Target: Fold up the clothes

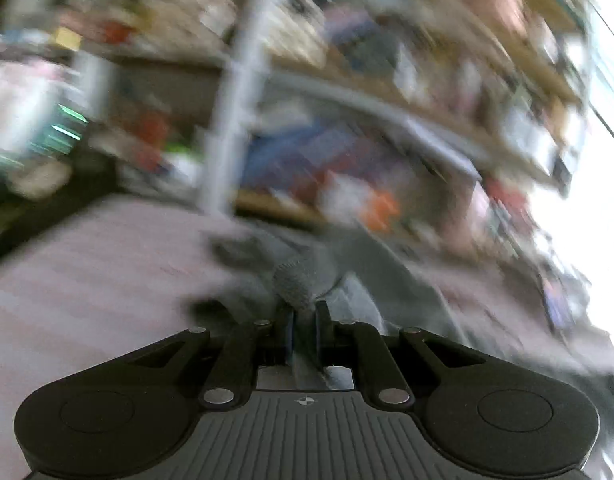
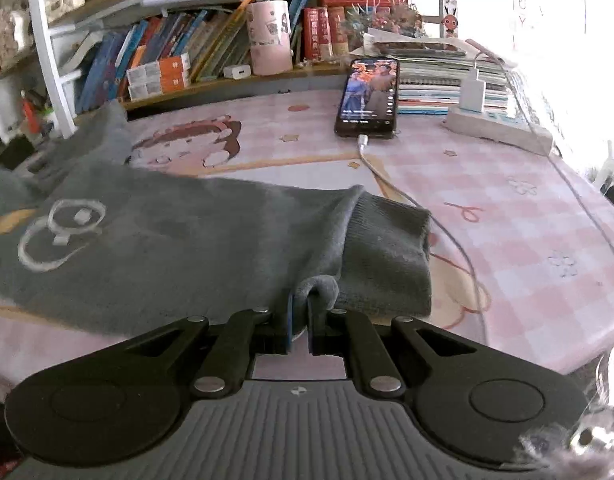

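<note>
A grey sweater with a white ring print lies spread on the pink checked table. Its ribbed cuff lies to the right. My right gripper is shut on a fold of the sweater's near edge, low over the table. In the left wrist view, which is heavily motion-blurred, my left gripper is shut on a bunched ribbed piece of the grey sweater, lifted above the pink table.
A phone with a lit screen leans on a book stack, its white cable running across the table toward the sweater. A power strip lies at the right. A bookshelf stands behind the table.
</note>
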A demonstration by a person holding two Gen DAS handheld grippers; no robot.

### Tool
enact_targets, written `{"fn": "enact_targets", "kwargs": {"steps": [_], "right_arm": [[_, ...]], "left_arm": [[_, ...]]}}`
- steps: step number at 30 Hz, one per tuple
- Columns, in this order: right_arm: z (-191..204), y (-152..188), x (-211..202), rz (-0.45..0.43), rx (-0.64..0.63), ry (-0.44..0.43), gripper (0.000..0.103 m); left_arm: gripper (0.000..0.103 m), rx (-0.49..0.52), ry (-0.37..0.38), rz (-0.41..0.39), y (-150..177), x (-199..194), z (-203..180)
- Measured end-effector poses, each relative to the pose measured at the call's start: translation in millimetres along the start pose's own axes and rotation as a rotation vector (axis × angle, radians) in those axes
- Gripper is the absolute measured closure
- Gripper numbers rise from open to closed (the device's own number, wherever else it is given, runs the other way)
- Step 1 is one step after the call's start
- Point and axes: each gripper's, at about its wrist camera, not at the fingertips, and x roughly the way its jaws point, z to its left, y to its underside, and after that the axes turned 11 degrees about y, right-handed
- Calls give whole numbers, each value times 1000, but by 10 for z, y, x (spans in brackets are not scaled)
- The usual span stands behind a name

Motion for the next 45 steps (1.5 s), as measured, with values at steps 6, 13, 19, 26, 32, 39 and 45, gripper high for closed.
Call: {"fn": "enact_targets", "kwargs": {"steps": [6,13,19,26,32,39,45], "right_arm": [[359,77,33,6,-34,-152,91],[539,89,-10,-3,-87,-134,91],[383,7,-111,-62,-55,-125,82],[356,-117,-372,-205,-58,-46,47],[621,-213,-269,-207,-113,-129,72],[839,-129,124,-90,-114,-185,78],[839,-20,250,-54,-103,-214,78]], "left_arm": [[94,-46,-197,76,353,-683,550],[81,-75,-209,116,361,-757,679],[53,146,-425,-5,7,-995,416],[52,132,-313,-72,-198,-1044,169],[52,234,-2,79,-202,-36,-486],[51,574,65,344,-67,1502,-1668],[46,948,-193,580,504,2619,-2033]]}}
